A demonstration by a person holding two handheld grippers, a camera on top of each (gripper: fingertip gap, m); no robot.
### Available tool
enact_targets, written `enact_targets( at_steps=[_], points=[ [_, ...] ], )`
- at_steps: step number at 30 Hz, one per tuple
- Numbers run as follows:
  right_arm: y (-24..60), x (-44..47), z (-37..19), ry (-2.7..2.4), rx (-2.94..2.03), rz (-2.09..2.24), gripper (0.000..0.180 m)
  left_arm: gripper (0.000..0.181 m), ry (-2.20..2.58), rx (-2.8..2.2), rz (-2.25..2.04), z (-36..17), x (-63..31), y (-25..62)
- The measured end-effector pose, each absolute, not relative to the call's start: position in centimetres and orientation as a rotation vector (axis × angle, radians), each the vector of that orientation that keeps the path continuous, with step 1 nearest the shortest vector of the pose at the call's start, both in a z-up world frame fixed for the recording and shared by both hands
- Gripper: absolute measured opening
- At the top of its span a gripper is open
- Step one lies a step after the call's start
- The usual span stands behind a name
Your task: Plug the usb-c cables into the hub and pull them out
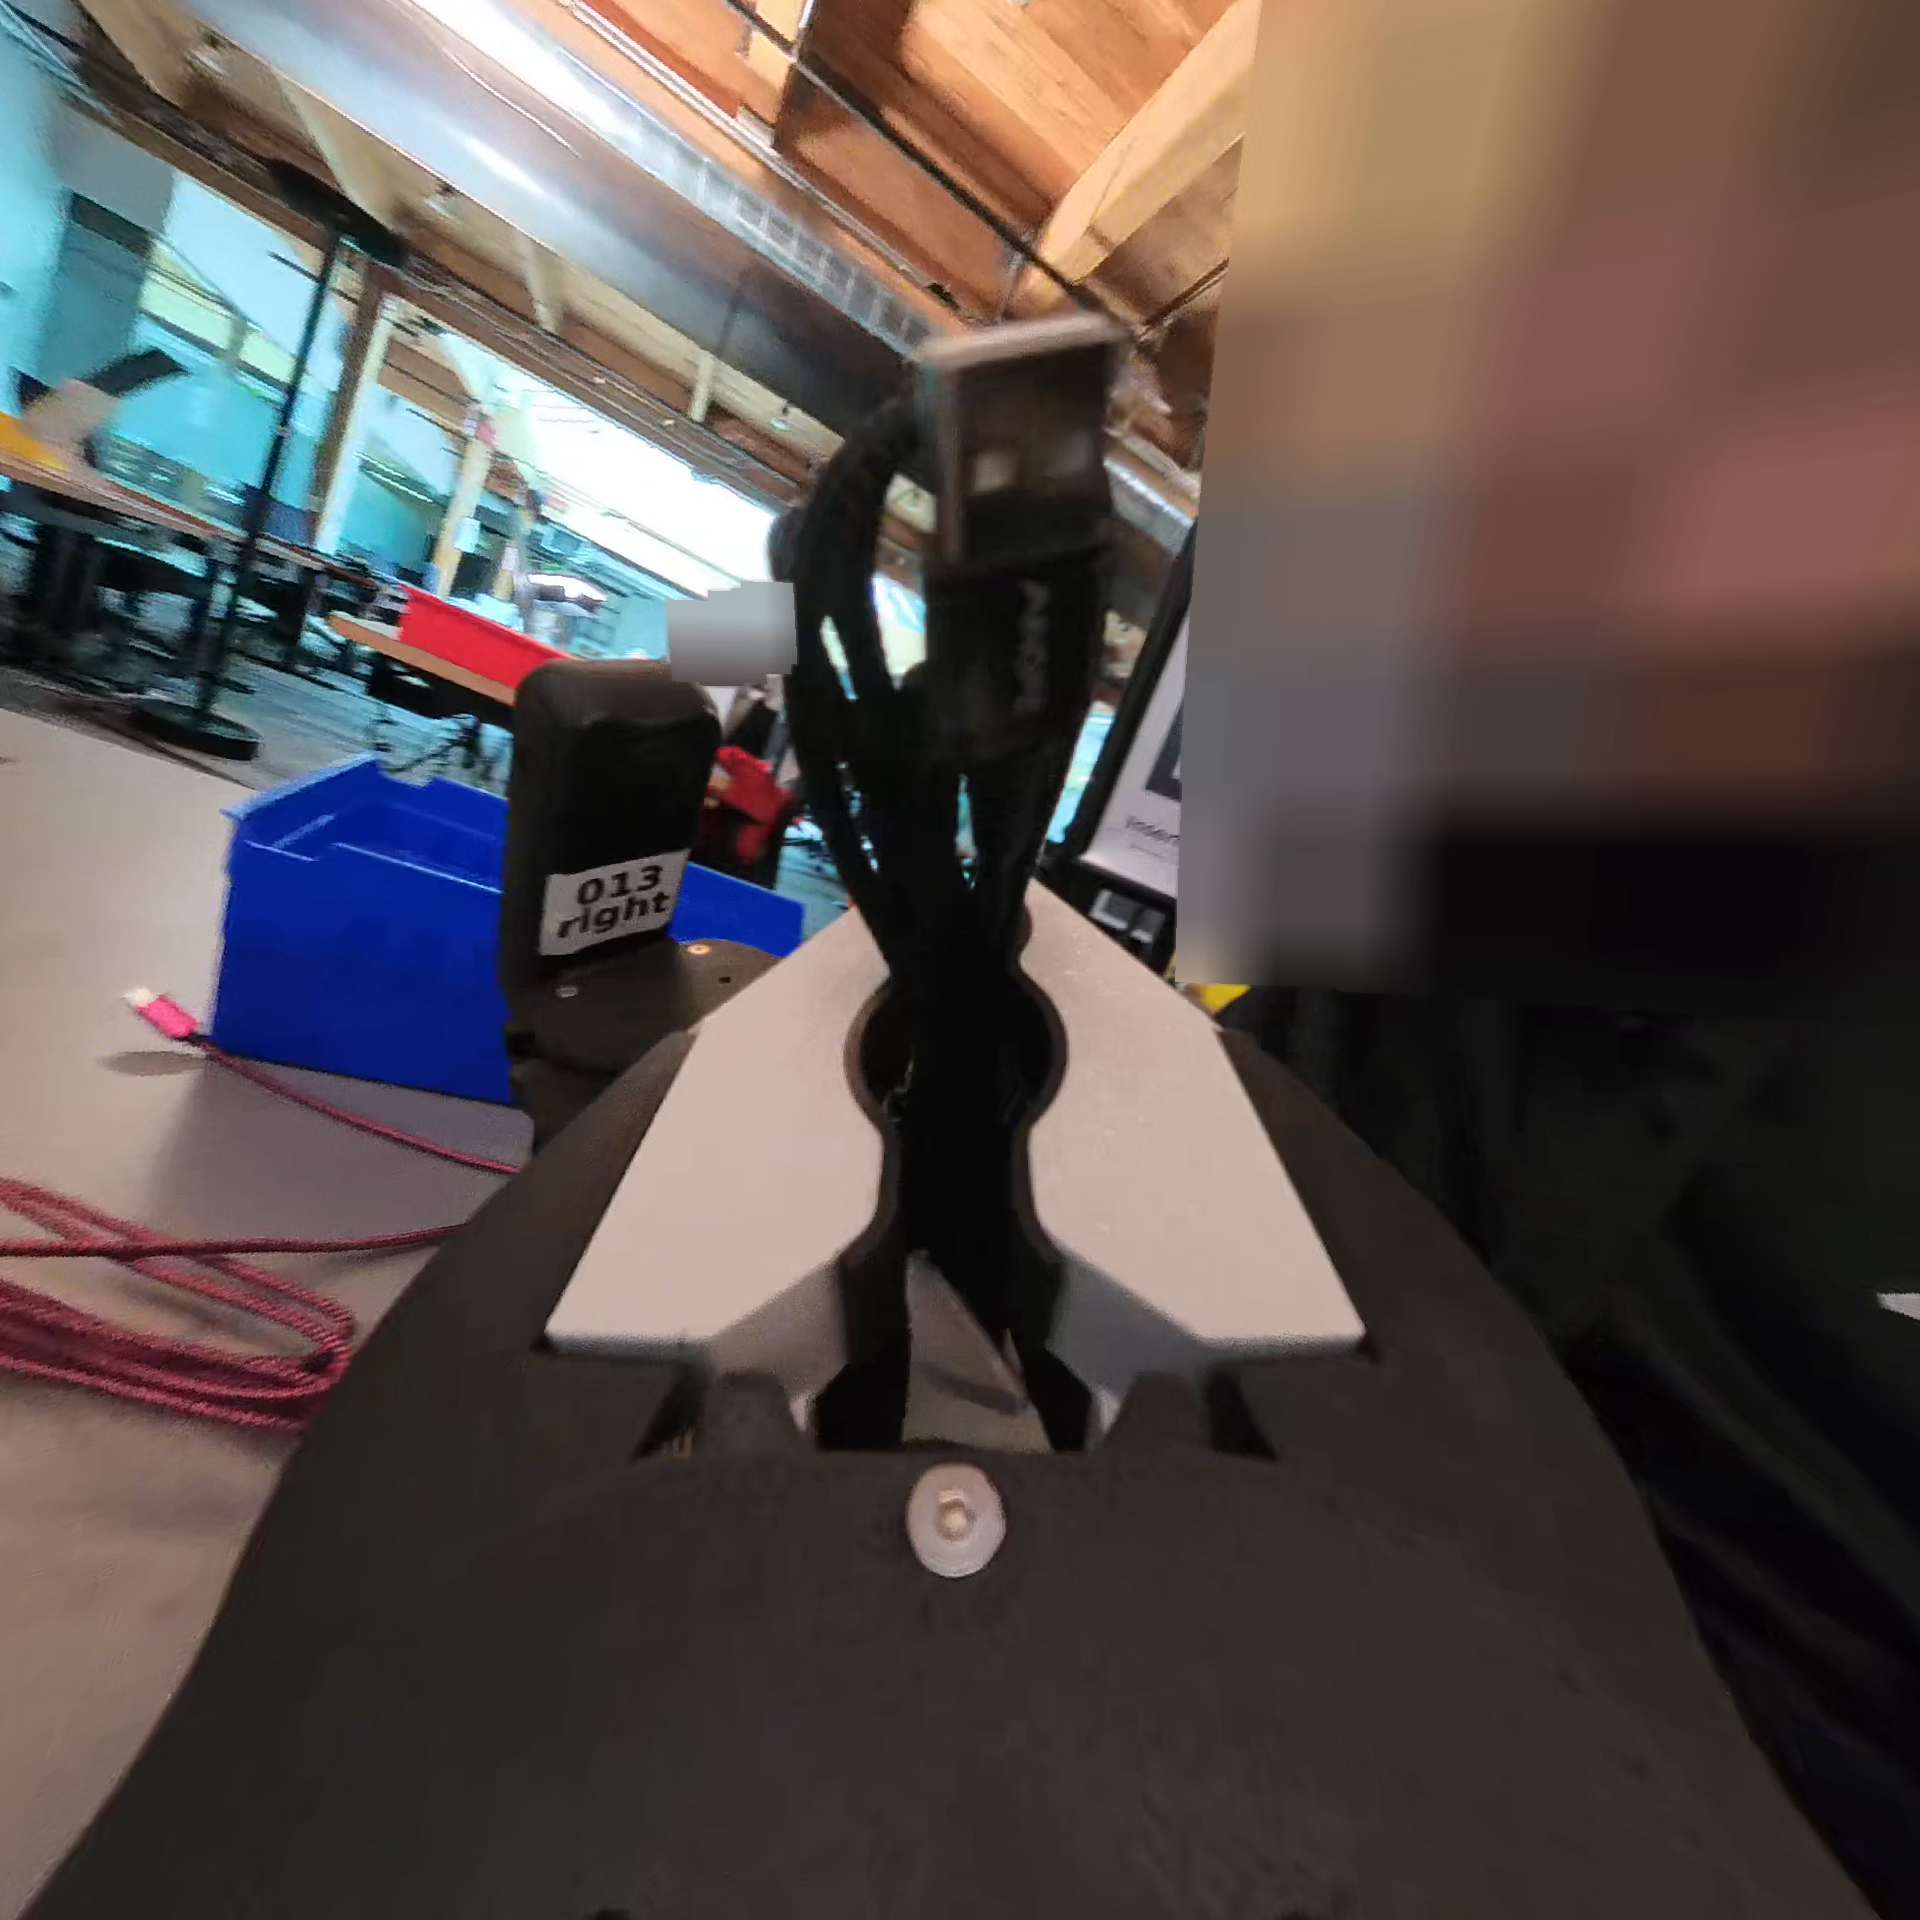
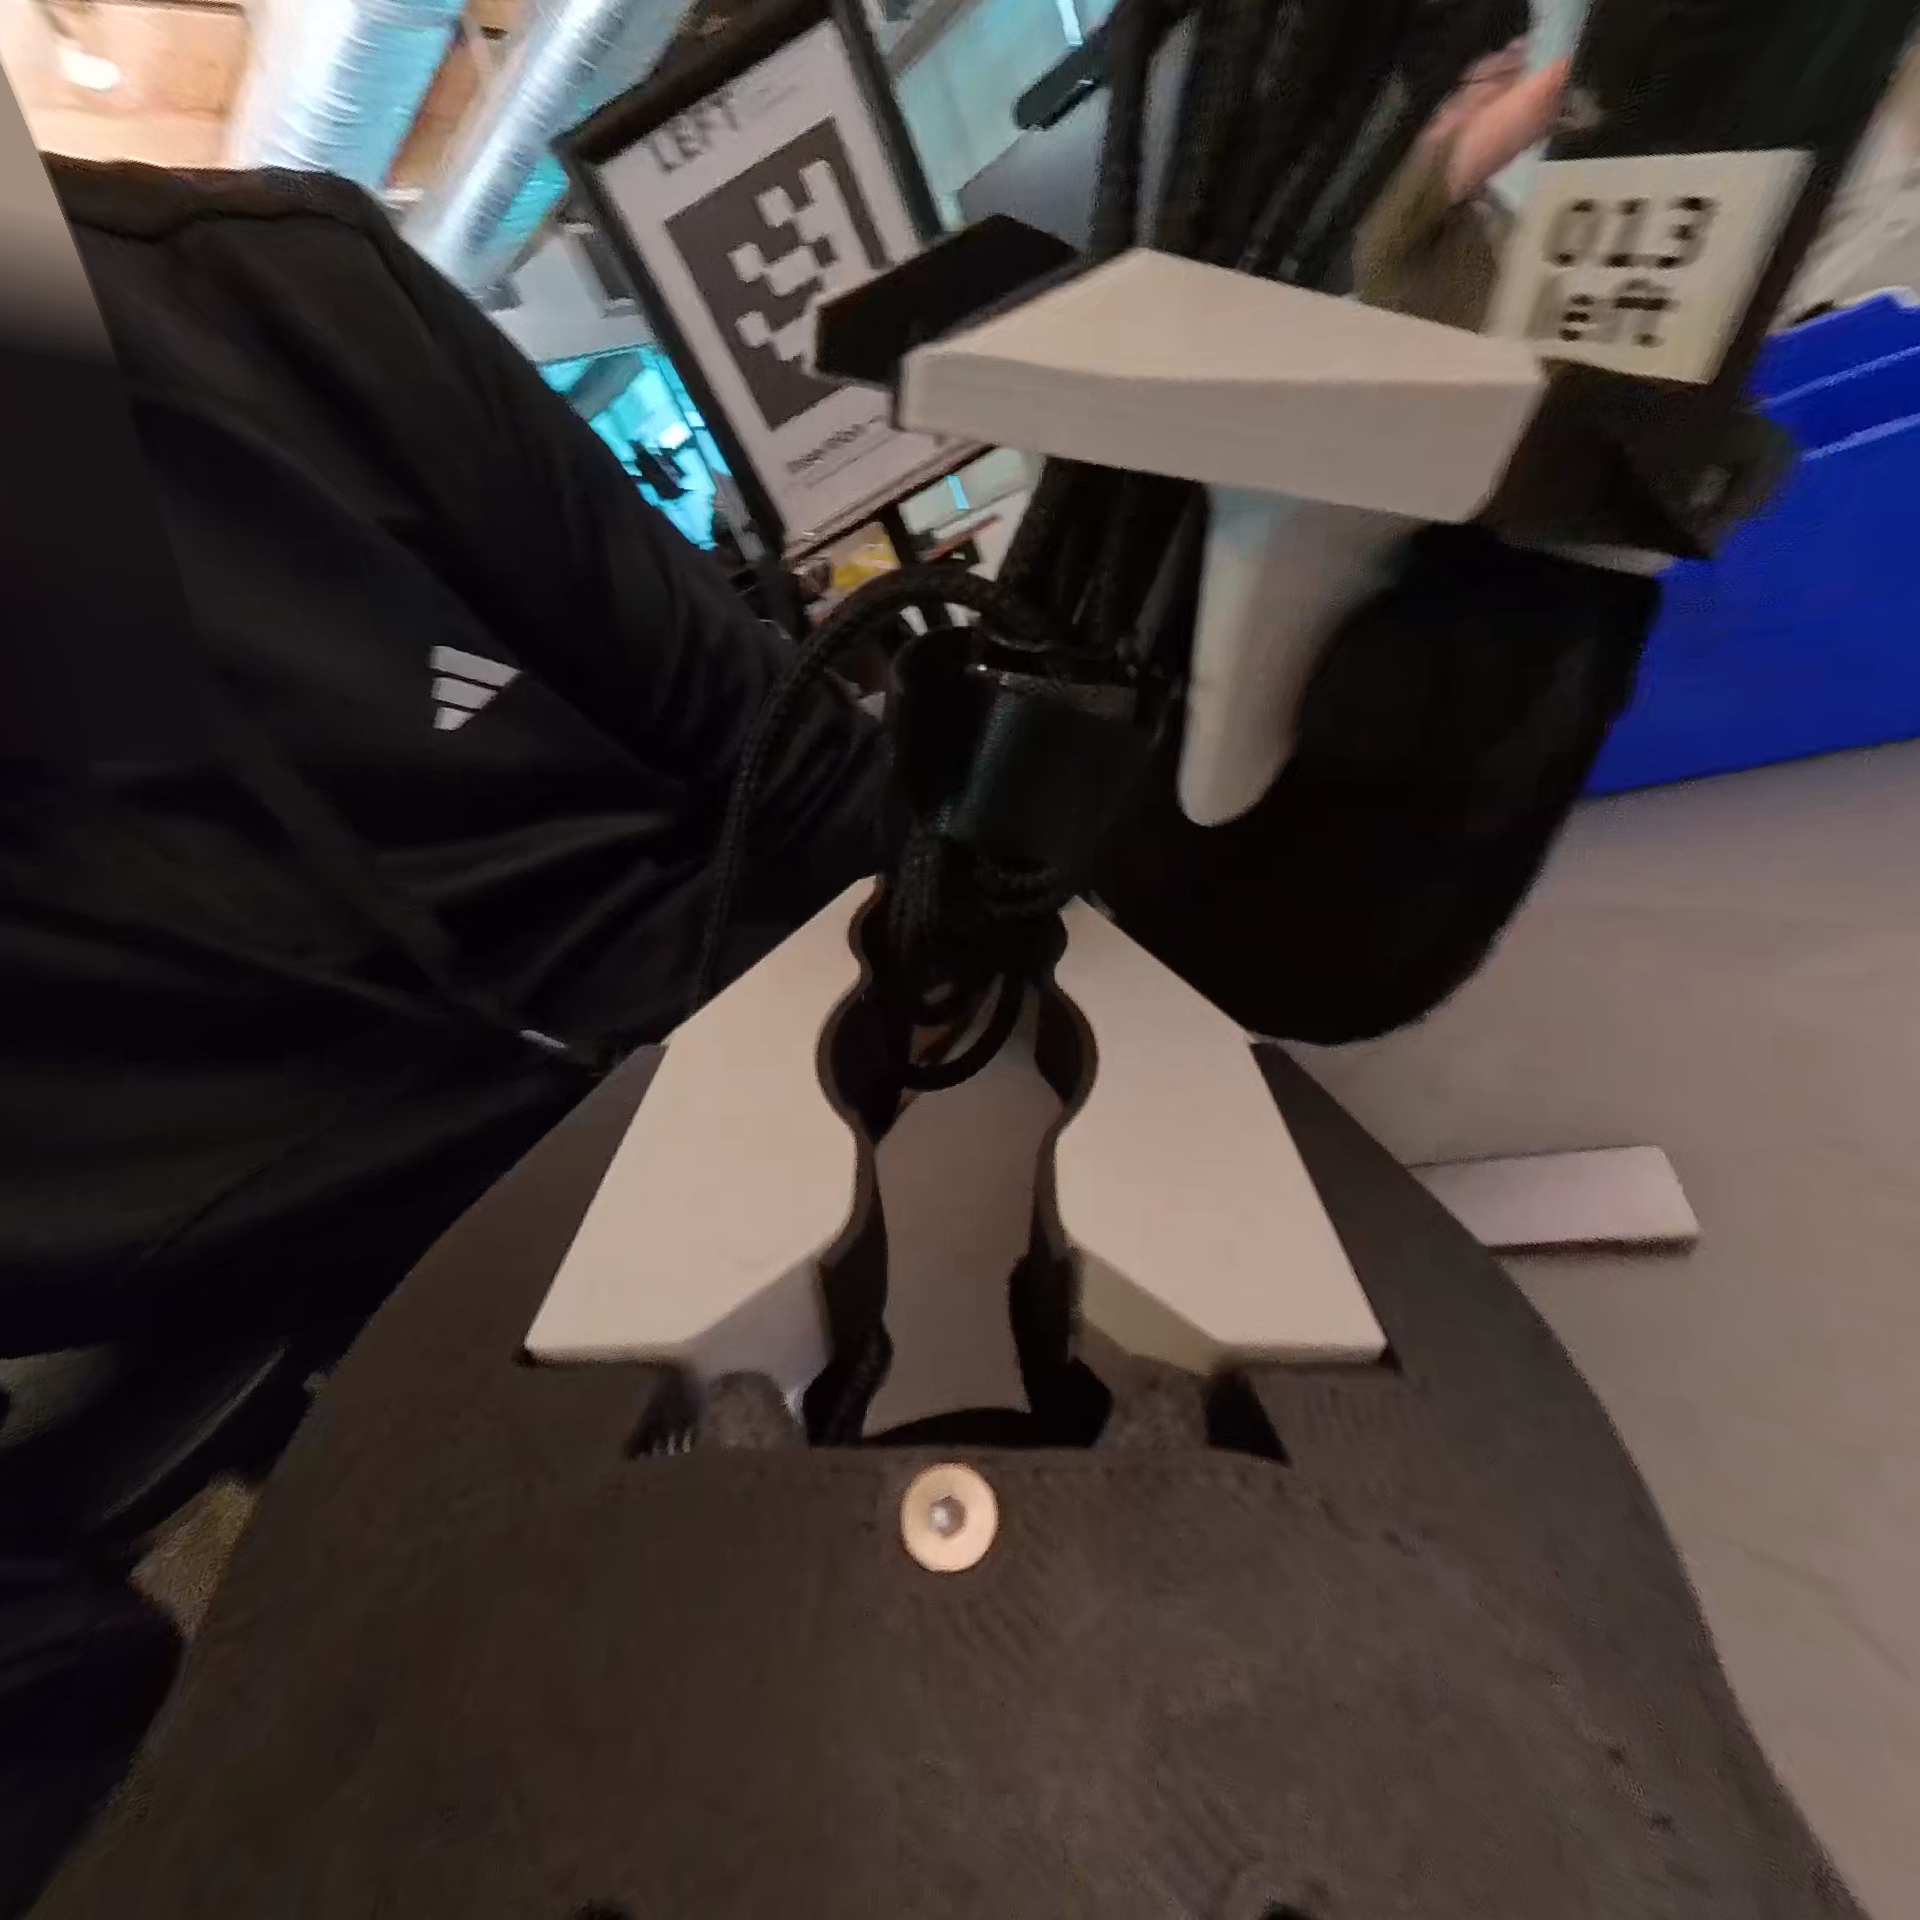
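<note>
Black cable bundle (image 1: 935, 831) clamped in left gripper (image 1: 956, 1029), lifted off desk (image 1: 125, 852), plug (image 1: 1023, 447) uppermost. Same bundle (image 2: 956, 914) pinched by right gripper (image 2: 961, 935), probably for untangling. Hub (image 2: 1558, 1195) flat near desk's right edge.

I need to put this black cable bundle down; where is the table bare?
Bare grey table lies right of the right gripper, between the blue bin and the flat grey hub. Crowded: the red cable coils left of the left gripper.
</note>
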State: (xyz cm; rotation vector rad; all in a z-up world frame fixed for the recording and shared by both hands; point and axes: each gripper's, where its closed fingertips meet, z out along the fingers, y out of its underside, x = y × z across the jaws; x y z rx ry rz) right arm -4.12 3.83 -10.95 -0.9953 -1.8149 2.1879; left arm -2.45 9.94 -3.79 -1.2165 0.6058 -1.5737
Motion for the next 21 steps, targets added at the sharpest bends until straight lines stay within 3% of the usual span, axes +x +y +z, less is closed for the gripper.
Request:
enact_targets(
  at_steps=[1,9,21],
  points=[
    [4.3,-4.6,-11.2,-1.789,-1.027,2.149,0.024,0.008,0.594,-1.228,-1.543,-3.7,-2.7,10.2],
    [10.1,-5.7,-9.3,-1.446,-1.119,2.009,0.033,0.006,0.457,-1.325,-1.430,-4.6,-4.8,12.5],
    [11.2,-6.1,-9.0,-1.392,-1.118,1.854,0.010,0.005,0.405,-1.404,-1.276,-5.3,-5.5,13.8]
  ],
)
